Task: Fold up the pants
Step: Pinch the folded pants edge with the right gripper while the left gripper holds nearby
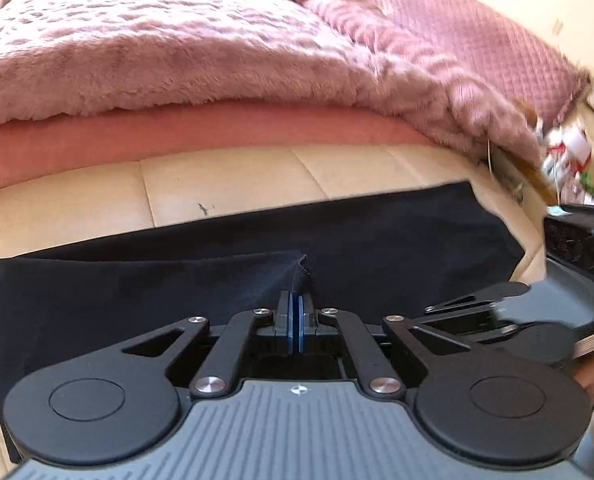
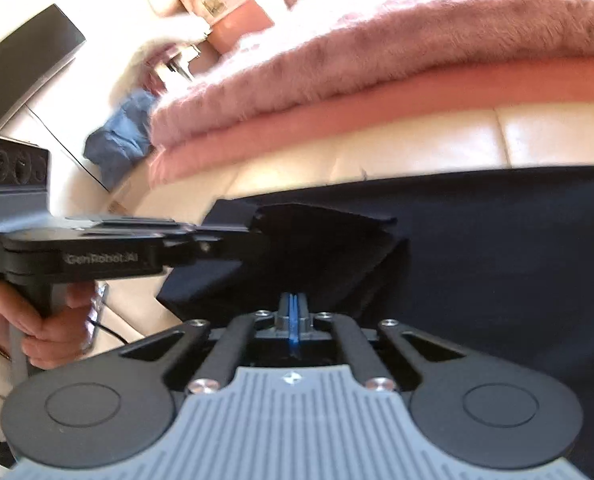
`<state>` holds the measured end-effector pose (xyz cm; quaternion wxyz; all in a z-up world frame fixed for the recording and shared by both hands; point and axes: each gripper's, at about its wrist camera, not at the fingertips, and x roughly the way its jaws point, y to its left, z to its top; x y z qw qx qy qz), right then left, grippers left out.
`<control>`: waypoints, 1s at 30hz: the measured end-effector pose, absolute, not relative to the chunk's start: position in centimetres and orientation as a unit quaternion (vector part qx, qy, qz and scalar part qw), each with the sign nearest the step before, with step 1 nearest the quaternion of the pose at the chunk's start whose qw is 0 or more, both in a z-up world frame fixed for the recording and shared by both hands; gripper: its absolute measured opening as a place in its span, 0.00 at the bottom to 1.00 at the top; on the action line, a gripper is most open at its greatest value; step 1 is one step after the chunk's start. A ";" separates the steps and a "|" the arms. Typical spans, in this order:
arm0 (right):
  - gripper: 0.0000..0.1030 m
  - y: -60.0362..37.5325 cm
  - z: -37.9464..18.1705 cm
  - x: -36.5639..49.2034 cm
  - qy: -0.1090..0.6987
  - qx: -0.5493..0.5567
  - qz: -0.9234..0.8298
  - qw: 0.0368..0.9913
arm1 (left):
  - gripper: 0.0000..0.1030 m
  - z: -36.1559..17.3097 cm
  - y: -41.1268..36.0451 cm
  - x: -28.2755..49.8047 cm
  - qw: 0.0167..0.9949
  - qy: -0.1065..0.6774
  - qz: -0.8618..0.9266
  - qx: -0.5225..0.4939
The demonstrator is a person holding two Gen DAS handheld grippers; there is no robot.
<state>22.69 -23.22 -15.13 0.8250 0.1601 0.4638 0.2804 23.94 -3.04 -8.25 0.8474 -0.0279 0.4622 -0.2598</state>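
The dark navy pants (image 1: 337, 236) lie spread on a cream padded bed edge (image 1: 225, 184). My left gripper (image 1: 296, 304) is shut on a pinched fold of the pants, which peaks just ahead of its blue pads. In the right wrist view the pants (image 2: 497, 240) fill the right side, with a lifted, folded corner (image 2: 317, 240). My right gripper (image 2: 293, 308) is shut on the cloth just below that corner. The left gripper (image 2: 253, 236) reaches in from the left and holds the same lifted corner. The right gripper's body (image 1: 497, 308) shows at the right of the left wrist view.
A fluffy pink blanket (image 1: 177, 52) and a pink sheet (image 1: 217, 132) lie on the bed behind the pants. A blue garment (image 2: 121, 136) lies at the far left by a dark panel (image 2: 25, 68). Clutter (image 1: 569, 160) sits at the right.
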 end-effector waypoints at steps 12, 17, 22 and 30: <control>0.00 -23.2 -18.9 22.5 0.515 0.128 0.232 0.815 | 0.01 -11.1 -4.9 23.2 0.832 0.476 -0.283 0.002; 0.00 -22.7 -19.1 23.0 0.516 0.123 0.231 0.816 | 0.02 -13.3 -5.7 23.6 0.806 0.514 -0.292 0.031; 0.03 -23.3 -18.3 22.6 0.518 0.118 0.232 0.815 | 0.17 -12.5 -4.3 24.2 0.787 0.530 -0.313 -0.050; 0.33 -24.8 -17.8 24.3 0.491 0.218 0.217 0.815 | 0.18 -11.8 -0.4 25.0 0.831 0.494 -0.234 -0.102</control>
